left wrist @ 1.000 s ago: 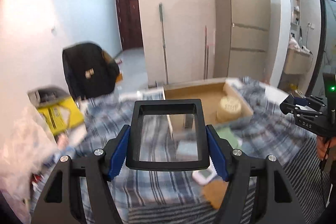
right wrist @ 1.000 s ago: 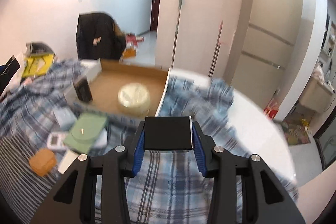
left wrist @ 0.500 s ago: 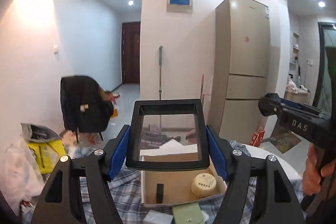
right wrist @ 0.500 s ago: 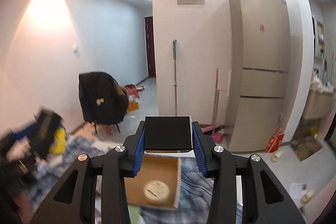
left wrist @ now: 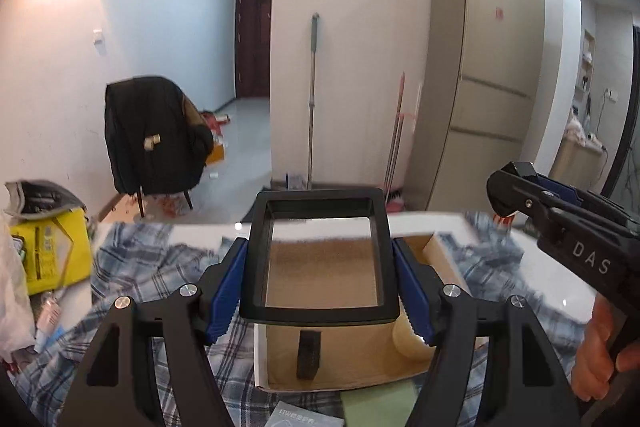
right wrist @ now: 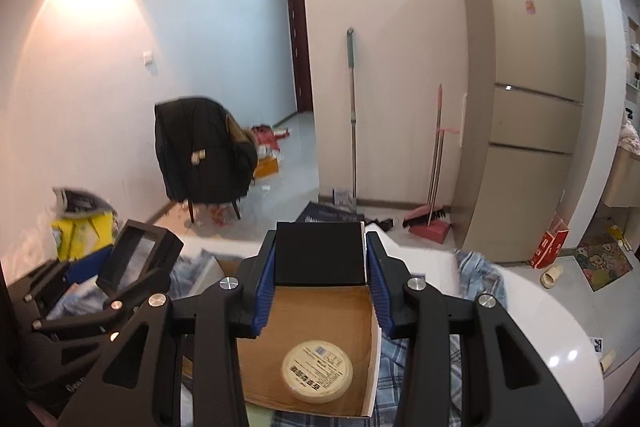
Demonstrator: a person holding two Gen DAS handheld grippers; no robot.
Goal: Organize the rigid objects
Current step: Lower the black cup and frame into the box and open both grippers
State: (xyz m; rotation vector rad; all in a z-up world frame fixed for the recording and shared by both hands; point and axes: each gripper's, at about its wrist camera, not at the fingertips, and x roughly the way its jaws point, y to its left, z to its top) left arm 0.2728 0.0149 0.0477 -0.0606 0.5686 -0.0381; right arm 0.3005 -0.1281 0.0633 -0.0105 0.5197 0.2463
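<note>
My left gripper [left wrist: 320,267] is shut on a black lid with a clear window [left wrist: 256,247], held above an open cardboard box [left wrist: 276,375]. A small black block [left wrist: 308,353] stands in that box, and a cream round tin peeks out at right [left wrist: 406,341]. My right gripper [right wrist: 320,259] is shut on a black box [right wrist: 320,255], held over the far end of the same cardboard box [right wrist: 370,359], where the round cream tin [right wrist: 317,371] lies. The left gripper with its lid [right wrist: 140,259] shows at left in the right wrist view. The right gripper [left wrist: 520,191] shows at right in the left wrist view.
The box sits on a blue plaid cloth [left wrist: 160,267] over a white table [right wrist: 540,319]. A green flat thing [left wrist: 380,407] and a white packet [left wrist: 296,419] lie before the box. A yellow bag [left wrist: 48,251] is at left. A chair with a black coat [right wrist: 200,155] and a fridge [right wrist: 520,87] stand beyond.
Both grippers rose off the cluttered cloth with their loads and came over the cardboard box. The views swung up to the room, then dipped back toward the box.
</note>
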